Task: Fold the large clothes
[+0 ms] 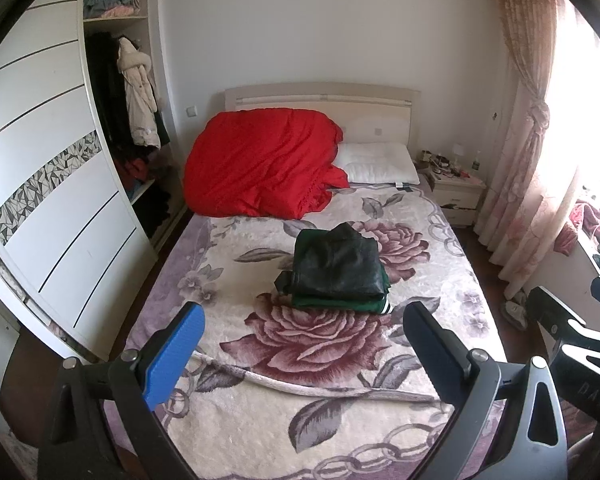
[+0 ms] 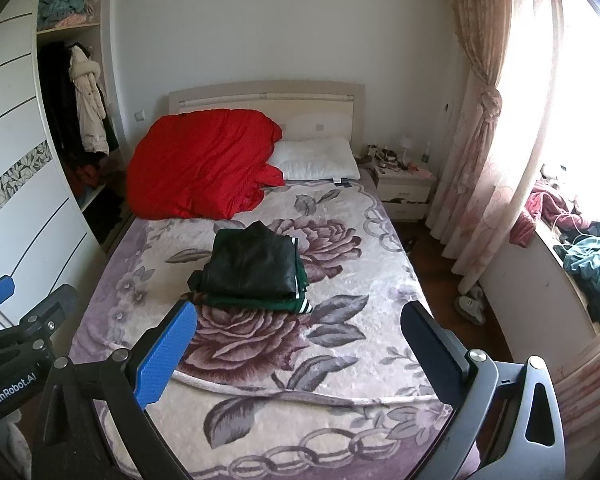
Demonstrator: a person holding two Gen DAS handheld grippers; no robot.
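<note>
- Folded clothes (image 1: 337, 268) sit in a neat stack in the middle of the bed (image 1: 260, 420), a black jacket on top of a green garment with white-striped cuffs.
- Your left tongs (image 1: 304, 346) are spread wide and carry nothing, hanging above the foot of the bed, well short of the stack.
- Your right tongs (image 2: 300, 346) are likewise parted and empty, beside the left pair.
- The stack looks finished to me, so the step in hand is probably a tidy-up or fetching the next piece.
- If you square it, come in low from both sides and press the edges level; don't pinch the slick black top layer or it may slide off.
- Readable writing: "GenRobot.AI" on the left device, seen from the right wrist; letters "DAS" on the right device, seen from the left wrist.
</note>
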